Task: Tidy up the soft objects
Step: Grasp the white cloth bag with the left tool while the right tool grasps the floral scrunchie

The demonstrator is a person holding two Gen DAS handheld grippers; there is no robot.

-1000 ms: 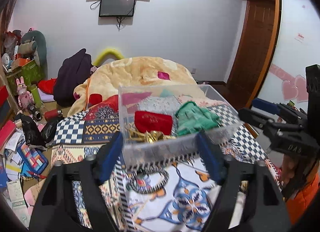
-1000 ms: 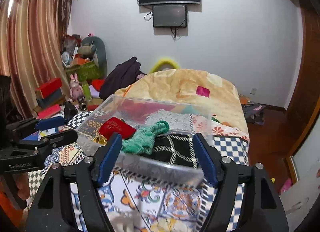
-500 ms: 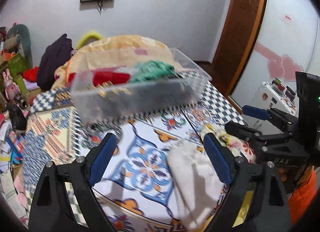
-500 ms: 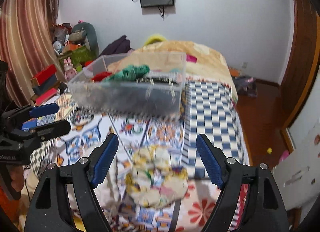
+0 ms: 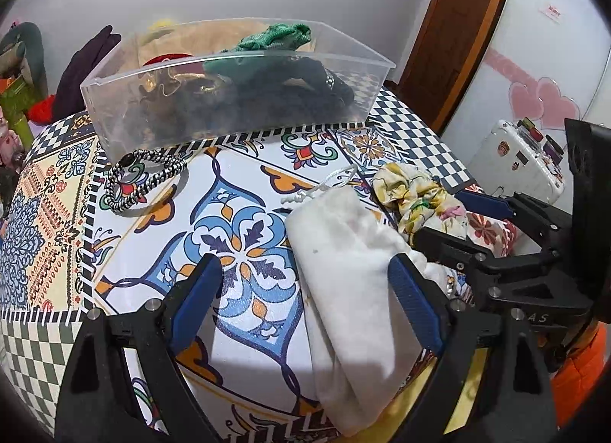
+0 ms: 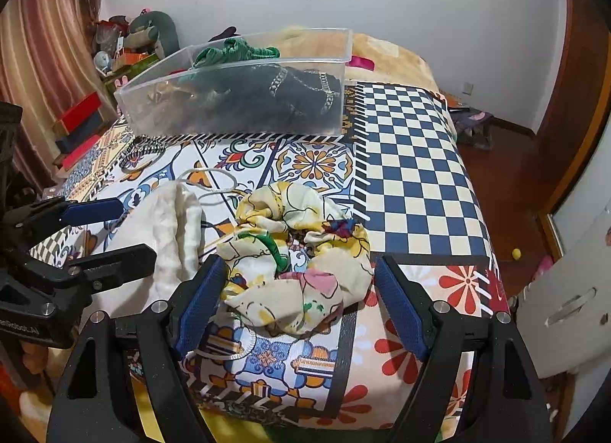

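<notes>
Both grippers dropped low; floral scrunchie (image 6: 294, 256) lies crumpled beside white pouch (image 5: 343, 252).

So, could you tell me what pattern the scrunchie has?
The scrunchie is cream with yellow, pink and green floral print, clearest in the right wrist view.

The table cloth (image 5: 244, 236) has blue, orange and white flower tiles, and one part has dark blue and cream checks (image 6: 412, 160). The pouch (image 5: 343, 252) is white. The scrunchie (image 6: 298, 252) is cream with yellow, pink and green flowers. The cord ring (image 5: 141, 179) has black and white stripes. The see-through box (image 5: 229, 99) holds green knit (image 5: 275, 40) and black cloth (image 6: 290, 99). Each hand-held gripper (image 5: 305, 305) (image 6: 296, 305) is black with blue pads.
</notes>
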